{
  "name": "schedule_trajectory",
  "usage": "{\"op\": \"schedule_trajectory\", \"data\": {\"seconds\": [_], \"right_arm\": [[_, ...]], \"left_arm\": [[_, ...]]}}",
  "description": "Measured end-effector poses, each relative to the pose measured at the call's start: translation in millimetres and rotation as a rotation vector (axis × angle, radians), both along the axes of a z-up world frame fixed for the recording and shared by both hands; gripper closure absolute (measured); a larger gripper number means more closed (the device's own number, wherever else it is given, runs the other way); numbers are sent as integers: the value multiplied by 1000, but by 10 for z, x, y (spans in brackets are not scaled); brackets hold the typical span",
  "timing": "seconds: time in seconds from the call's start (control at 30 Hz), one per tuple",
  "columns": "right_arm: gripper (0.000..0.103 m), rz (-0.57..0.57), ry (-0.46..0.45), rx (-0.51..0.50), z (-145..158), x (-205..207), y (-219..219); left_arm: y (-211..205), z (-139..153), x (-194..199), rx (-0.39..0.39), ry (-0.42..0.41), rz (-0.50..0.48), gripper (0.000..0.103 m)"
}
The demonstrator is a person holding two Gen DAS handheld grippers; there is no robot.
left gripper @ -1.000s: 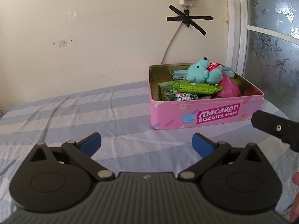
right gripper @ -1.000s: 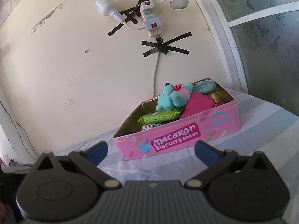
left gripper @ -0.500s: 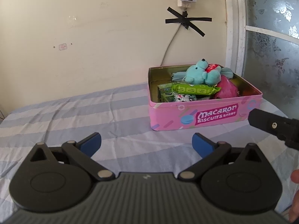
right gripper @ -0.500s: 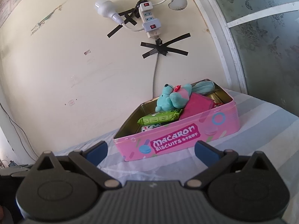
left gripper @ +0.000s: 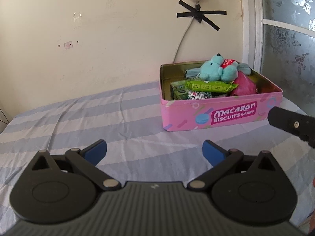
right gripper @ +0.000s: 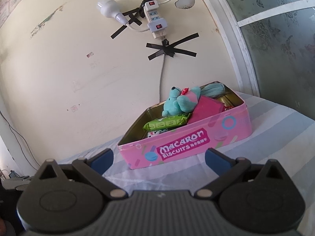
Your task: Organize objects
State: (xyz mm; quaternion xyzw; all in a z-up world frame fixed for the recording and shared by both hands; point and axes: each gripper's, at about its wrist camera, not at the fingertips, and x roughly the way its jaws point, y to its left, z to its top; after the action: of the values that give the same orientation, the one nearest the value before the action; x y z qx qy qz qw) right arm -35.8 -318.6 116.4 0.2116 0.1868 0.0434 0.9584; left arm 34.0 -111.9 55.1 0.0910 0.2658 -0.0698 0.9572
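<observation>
Full tin (left gripper: 220,116), both grippers empty

The tin sits on the striped bed (left gripper: 98,122) by the wall, piled high. Left gripper (left gripper: 154,151) and right gripper (right gripper: 158,158) have jaws wide apart. A bump could tip the teddy (right gripper: 180,103) out.

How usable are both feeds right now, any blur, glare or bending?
Left wrist: sharp and evenly lit, tin lettering legible; the wall's edges bow. Right wrist: also sharp, the tin tilts and the door frame curves strongly. No glare on either.
</observation>
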Motion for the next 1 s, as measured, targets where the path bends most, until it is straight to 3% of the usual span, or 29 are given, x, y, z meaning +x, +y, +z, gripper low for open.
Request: {"op": "schedule_trajectory", "data": {"seconds": [1.0], "right_arm": [[0,2,39,16,-120,77,-12]], "left_arm": [[-56,-143,86,30,75,-9,0]]}}
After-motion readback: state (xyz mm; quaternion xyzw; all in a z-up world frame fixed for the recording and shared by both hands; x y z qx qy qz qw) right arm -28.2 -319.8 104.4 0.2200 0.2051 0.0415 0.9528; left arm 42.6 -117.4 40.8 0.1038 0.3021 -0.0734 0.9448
